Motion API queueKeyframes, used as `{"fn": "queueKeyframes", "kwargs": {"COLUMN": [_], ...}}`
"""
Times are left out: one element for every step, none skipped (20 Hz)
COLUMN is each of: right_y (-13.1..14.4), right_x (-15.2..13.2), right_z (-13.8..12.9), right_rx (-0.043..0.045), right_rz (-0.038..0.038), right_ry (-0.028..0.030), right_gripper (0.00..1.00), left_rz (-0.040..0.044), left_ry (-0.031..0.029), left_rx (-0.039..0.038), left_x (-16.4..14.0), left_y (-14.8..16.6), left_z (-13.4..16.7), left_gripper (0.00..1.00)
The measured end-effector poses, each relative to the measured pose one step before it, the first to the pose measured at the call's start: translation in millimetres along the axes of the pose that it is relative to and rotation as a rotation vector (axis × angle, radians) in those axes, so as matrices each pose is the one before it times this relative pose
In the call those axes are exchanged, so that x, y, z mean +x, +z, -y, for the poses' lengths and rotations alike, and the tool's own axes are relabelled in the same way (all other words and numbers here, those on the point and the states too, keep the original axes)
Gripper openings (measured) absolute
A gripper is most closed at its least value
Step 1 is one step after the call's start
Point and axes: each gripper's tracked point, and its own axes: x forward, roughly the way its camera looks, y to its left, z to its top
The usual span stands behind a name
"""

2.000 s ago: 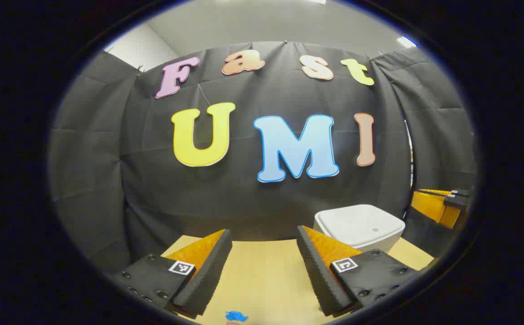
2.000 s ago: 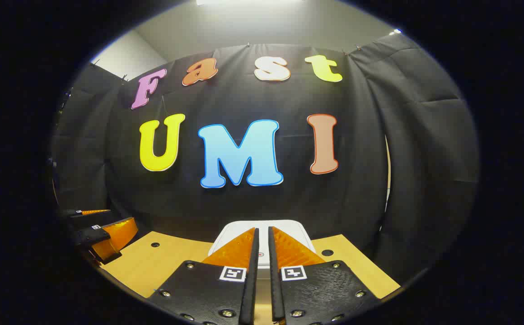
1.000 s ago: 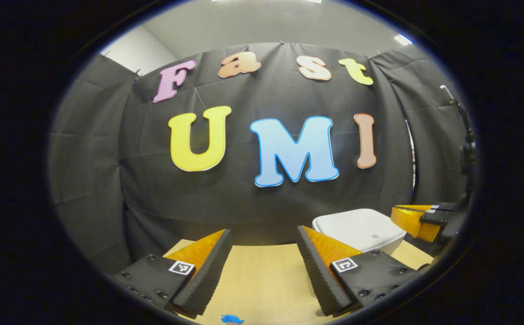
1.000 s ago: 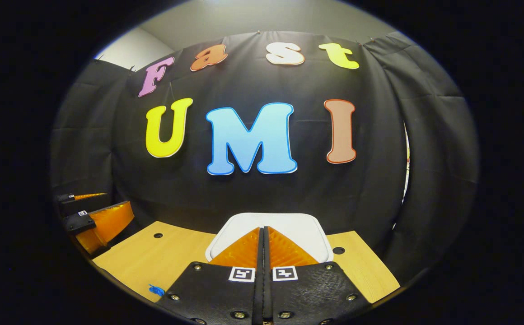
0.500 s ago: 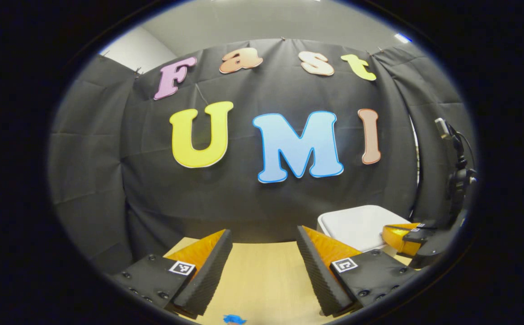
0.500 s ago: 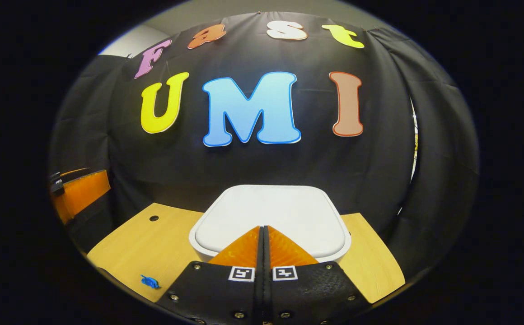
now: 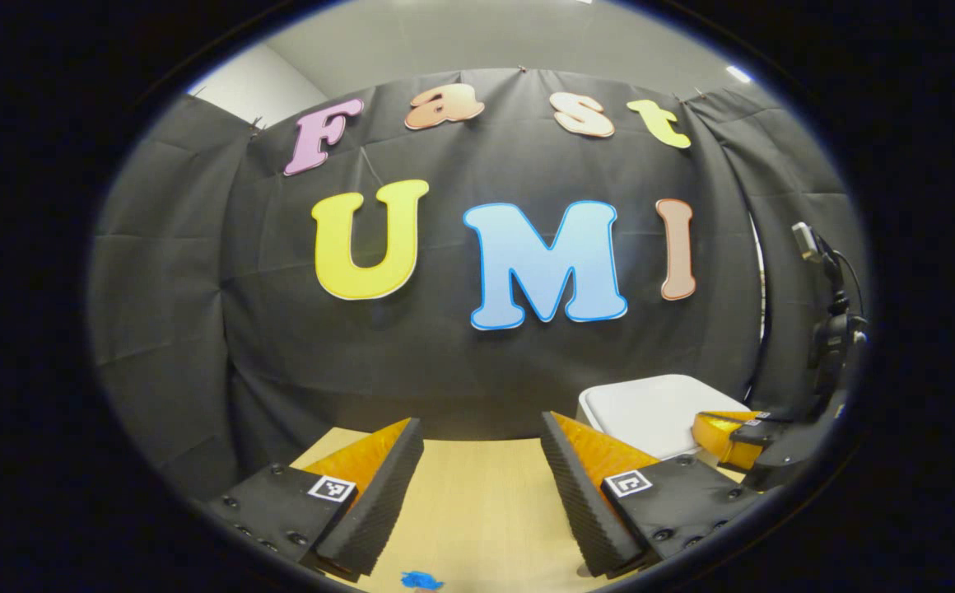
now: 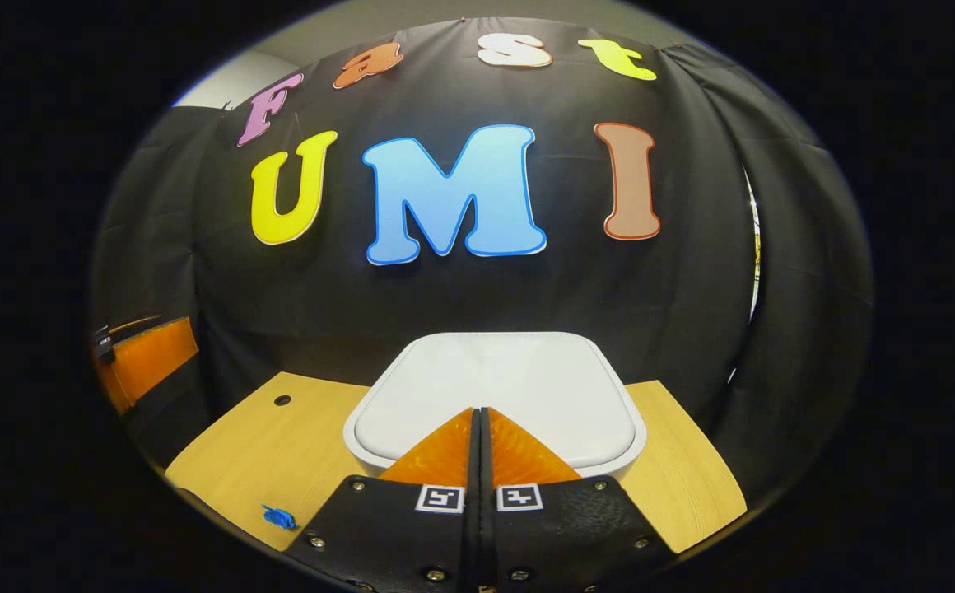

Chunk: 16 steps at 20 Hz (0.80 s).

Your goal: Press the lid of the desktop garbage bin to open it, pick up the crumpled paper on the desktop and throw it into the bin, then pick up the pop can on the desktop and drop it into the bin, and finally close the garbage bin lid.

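Left gripper view: the left gripper (image 7: 477, 469) is hanging over the table (image 7: 477, 502) with its fingers wide apart and nothing between them; the bin (image 7: 654, 412) is sitting ahead and to the right of the fingers, lid down; the right gripper (image 7: 729, 436) is reaching in over the lid's near right corner, where two seconds ago it was standing off to the right, clear of the bin; a blue mark (image 7: 421, 581) is lying on the table just behind the fingers.

Right gripper view: the right gripper (image 8: 482, 436) is carrying its fingers pressed together, holding nothing; their tips are lying over the near edge of the lid (image 8: 494, 387), directly ahead; two seconds ago a slit was showing between the fingers and the lid was looking far smaller; judging from this, the press is starting, though contact cannot be confirmed; the lid is looking flat, not yet sprung; paper and can are awaiting later steps.
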Motion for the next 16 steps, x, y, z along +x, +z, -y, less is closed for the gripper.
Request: {"fn": "queueKeyframes", "kwargs": {"right_y": [1.99,0.64,3.06,3.27,5.57,10.92,9.73,6.52,5.47,3.82,-0.2,-0.86,2.2,0.7,0.62,0.76], "right_x": [1.2,-2.11,-3.62,-2.39,-2.71,-6.27,-6.94,-2.97,-1.94,-0.94,-1.46,-1.1,-0.85,-1.09,-0.7,-1.02], "right_z": [-0.95,1.04,0.19,-0.63,0.59,0.43,0.08,-0.06,0.25,0.15,-0.07,-0.19,-1.21,-0.71,-1.19,-0.39], "right_rx": [0.00463,-0.00718,-0.00744,-0.00521,-0.0034,0.00117,0.011,0.00819,0.0023,0.00054,0.00113,-0.00021,-0.00118,0.00182,-0.00022,-0.00098], "right_rz": [0.00646,-0.0124,0.00759,0.00997,0.01567,0.02919,0.02599,0.01843,0.01416,0.00943,0.00073,-0.00234,0.00465,0.00017,0.00002,0.00078], "right_ry": [-0.00174,-0.00922,-0.00327,0.00124,-0.00127,-0.00209,-0.00007,-0.00144,-0.00364,-0.00141,-0.00149,0.00111,0.00152,0.00213,0.00244,0.00275], "right_gripper": [0.0,0.0,0.0,0.0,0.0,0.0,0.0,0.0,0.0,0.0,0.0,0.0,0.0,0.0,0.0,0.0], "left_rz": [0.00264,0.00473,-0.00075,0.00085,0.00063,-0.00093,0.00029,0.00257,0.00146,0.00026,0.00245,0.00252,0.00381,0.00137,0.00111,-0.00033], "left_ry": [-0.00068,0.0022,0.00056,-0.00074,0.00063,0.00112,-0.00117,-0.00338,-0.00347,-0.00174,-0.0011,0.00142,0.00137,0.00179,0.00173,0.00086], "left_rx": [0.00294,0.00268,-0.00086,-0.00192,-0.00111,-0.00044,-0.00102,0.00031,0.00129,0.00069,0.00018,0.0015,0.00076,-0.00103,-0.00312,-0.00338], "left_x": [-0.27,-1.4,-0.92,-0.41,-0.79,-1.05,0.42,-1.37,-0.28,-1.04,-0.47,-0.31,-0.58,-0.34,0.04,-0.8], "left_y": [0.72,1.34,-0.53,0.15,0.6,-1.32,0.46,1.4,0.52,0.08,0.85,0.54,0.09,-0.41,-0.49,0.58], "left_z": [-0.05,-1.65,-0.48,0.04,-0.39,-0.71,0.64,0.79,0.65,0.41,-0.29,0.0,0.33,-0.32,-0.52,0.37], "left_gripper": [0.96,0.96,0.94,0.94,0.94,0.96,0.94,0.94,0.94,0.94,0.94,0.94,0.94,0.94,0.94,0.94]}}
